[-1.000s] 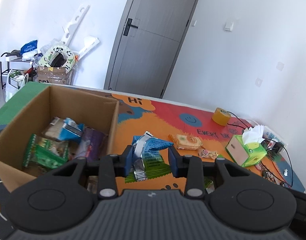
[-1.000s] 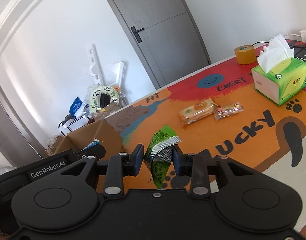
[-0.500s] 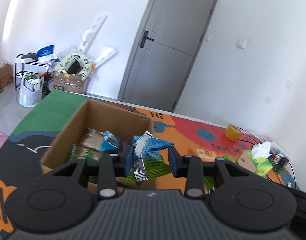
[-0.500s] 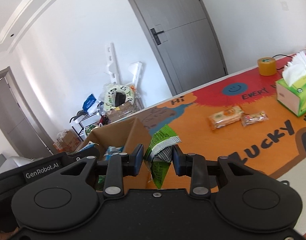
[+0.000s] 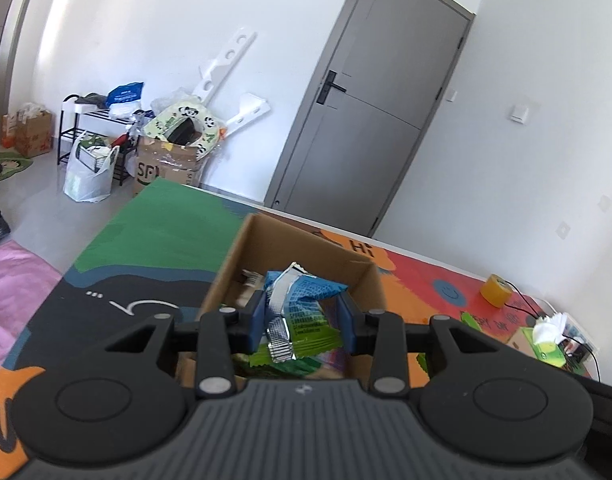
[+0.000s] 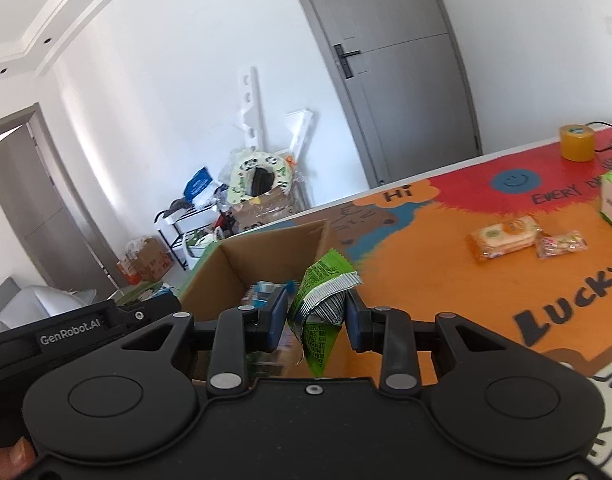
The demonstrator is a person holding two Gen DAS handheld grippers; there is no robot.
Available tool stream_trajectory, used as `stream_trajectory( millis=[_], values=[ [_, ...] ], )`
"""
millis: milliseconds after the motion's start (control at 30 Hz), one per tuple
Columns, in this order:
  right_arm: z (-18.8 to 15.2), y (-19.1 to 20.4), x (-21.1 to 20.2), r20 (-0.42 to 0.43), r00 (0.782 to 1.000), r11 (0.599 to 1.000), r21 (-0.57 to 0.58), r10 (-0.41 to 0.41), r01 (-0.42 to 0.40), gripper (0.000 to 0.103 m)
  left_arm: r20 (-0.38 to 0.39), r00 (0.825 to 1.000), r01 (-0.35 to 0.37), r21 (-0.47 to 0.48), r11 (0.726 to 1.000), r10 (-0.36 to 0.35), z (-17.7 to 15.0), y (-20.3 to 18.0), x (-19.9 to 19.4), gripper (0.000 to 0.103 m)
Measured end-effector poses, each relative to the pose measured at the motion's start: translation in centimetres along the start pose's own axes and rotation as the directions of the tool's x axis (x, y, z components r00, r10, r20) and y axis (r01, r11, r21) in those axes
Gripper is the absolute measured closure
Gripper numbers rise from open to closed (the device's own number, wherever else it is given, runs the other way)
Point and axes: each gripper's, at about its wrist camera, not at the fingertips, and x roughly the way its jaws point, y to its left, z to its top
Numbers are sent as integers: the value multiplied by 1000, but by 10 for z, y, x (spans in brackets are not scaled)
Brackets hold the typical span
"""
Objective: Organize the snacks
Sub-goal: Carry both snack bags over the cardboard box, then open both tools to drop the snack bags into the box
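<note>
My left gripper is shut on a blue and green snack packet and holds it above the open cardboard box, which has several snack packets inside. My right gripper is shut on a green snack packet and holds it over the box's right side. An orange cracker packet and a small clear-wrapped snack lie on the colourful mat to the right of the box.
A green tissue box and a yellow tape roll stand on the mat's far right, with cables beside them. The other gripper's body is at the left of the right wrist view. Clutter and a grey door line the back wall.
Both grippers have moved left with their packets, from over the mat to over the cardboard box. Both stay shut on their packets.
</note>
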Motion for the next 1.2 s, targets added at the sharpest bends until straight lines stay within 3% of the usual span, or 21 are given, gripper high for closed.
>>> stream_trajectory(
  millis=[233, 467, 600, 800, 967, 1067, 1133, 1200],
  values=[
    [2, 23, 20, -28, 999, 999, -31, 22, -23, 71, -29, 999, -15, -37, 999, 14, 3, 22, 14, 66],
    [3, 32, 34, -49, 999, 999, -38, -7, 5, 71, -70, 996, 46, -43, 998, -49, -2, 23, 27, 66],
    [3, 32, 33, -39, 999, 999, -33, -9, 7, 71, -112, 993, -24, -32, 999, 20, -4, 22, 34, 62],
    [2, 33, 37, -52, 999, 999, -26, 18, -19, 71, -101, 995, -33, -88, 996, 24, 2, 29, 25, 57],
    [4, 36, 26, -24, 999, 998, -40, 44, -45, 51, -104, 994, -48, -87, 995, 39, 6, 29, 19, 57],
    [8, 29, 17, -10, 1000, 999, -20, 29, -29, 51, -103, 994, -51, -89, 995, 42, 9, 24, 17, 47],
    [9, 21, 10, -5, 1000, 1000, 3, 17, -17, 51, -95, 995, -52, -83, 995, 44, 8, 19, 15, 32],
    [9, 16, 4, -3, 1000, 1000, 14, -3, 3, 50, -85, 995, -59, -73, 996, 53, 7, 13, 12, 23]
  ],
)
